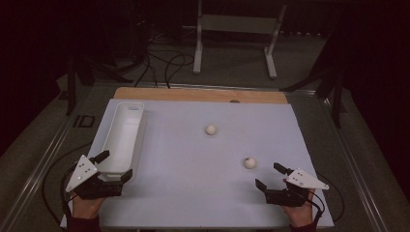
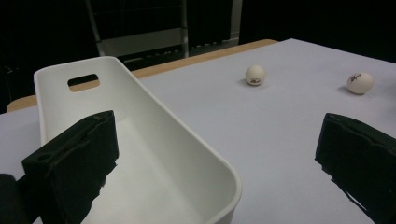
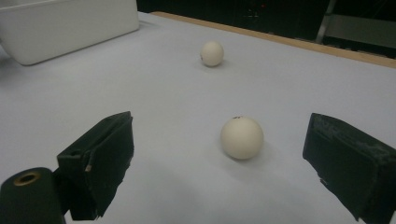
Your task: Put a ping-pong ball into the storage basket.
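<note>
Right gripper view shows you are lining up your right gripper (image 3: pixel 224 158), jaws spread, on the near ball (image 3: pixel 242 137) lying on the table (image 3: pixel 140 93); next, you are easing forward to pinch it.

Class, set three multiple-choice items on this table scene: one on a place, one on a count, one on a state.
1. Where is the long white plastic bin?
A. table's left side
B. table's right side
C. on the floor

2. How many small white balls lie on the table?
A. one
B. two
C. four

3. How stands the right gripper?
A. shut on a ball
B. open
C. inside the bin

Key: 1 A, the bin lies along the left edge. 2 B, a far ball and a near ball. 3 B, its jaws stand apart, the near ball untouched.
</note>
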`<action>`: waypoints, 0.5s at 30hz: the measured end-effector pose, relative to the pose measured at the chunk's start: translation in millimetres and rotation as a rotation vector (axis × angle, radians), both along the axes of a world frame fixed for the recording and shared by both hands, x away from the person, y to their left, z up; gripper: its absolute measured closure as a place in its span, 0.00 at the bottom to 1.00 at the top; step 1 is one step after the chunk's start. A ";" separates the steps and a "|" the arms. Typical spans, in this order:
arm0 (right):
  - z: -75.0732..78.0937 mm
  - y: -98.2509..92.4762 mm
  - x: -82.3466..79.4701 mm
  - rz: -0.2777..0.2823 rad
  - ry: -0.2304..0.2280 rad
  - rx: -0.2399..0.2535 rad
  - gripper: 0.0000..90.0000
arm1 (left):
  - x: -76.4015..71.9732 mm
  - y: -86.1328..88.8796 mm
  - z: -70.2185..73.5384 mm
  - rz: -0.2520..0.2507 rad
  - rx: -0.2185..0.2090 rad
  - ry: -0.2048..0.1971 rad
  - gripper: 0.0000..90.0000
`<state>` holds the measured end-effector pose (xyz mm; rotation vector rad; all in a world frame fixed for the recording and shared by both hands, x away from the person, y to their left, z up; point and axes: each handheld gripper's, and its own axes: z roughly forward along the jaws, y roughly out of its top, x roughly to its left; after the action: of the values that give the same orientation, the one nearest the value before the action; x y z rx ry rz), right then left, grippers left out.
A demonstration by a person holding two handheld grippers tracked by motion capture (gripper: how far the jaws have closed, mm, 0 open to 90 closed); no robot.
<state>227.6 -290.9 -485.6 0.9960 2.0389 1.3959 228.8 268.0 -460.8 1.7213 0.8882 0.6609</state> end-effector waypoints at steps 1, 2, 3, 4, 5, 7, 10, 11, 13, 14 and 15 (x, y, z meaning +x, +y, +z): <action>-0.1 0.3 0.0 0.000 0.002 0.002 0.10 | 0.1 -0.1 -0.1 0.000 0.001 -0.001 0.00; -0.1 0.5 -0.1 0.000 0.003 0.000 0.10 | 0.2 -0.2 -0.1 -0.001 0.000 -0.001 0.00; -0.1 0.5 -0.1 0.000 0.003 0.000 0.10 | 0.3 -0.4 0.0 -0.001 -0.001 -0.001 0.00; -0.1 0.5 -0.3 0.000 0.004 0.001 0.10 | 0.3 -0.5 0.2 -0.001 -0.002 -0.001 0.00; -0.1 0.5 -0.2 0.000 0.002 0.003 0.10 | 0.3 -0.5 0.2 -0.001 -0.002 -0.001 0.00; -0.1 0.3 -0.6 -0.002 0.001 0.002 0.10 | 1.0 -1.0 0.2 -0.002 -0.002 -0.001 0.00; 0.0 0.5 -0.9 -0.004 -0.001 0.004 0.10 | 1.5 -1.7 0.0 -0.005 0.001 0.001 0.00; 0.0 0.5 -1.0 -0.004 -0.003 0.003 0.10 | 1.6 -2.0 0.2 -0.004 -0.001 0.000 0.00; 0.1 0.5 -1.4 -0.005 -0.004 0.004 0.10 | 2.0 -2.0 0.4 -0.005 -0.007 0.000 0.00; 0.1 0.4 -1.7 -0.005 -0.005 0.004 0.10 | 2.5 -2.2 0.4 -0.007 -0.010 0.001 0.00; 0.0 0.1 -1.9 -0.003 -0.005 0.003 0.10 | 3.3 -2.3 0.3 -0.008 -0.008 0.002 0.00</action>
<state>225.6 -290.7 -485.6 0.9953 2.0309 1.3989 232.1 265.7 -460.5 1.7179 0.8836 0.6497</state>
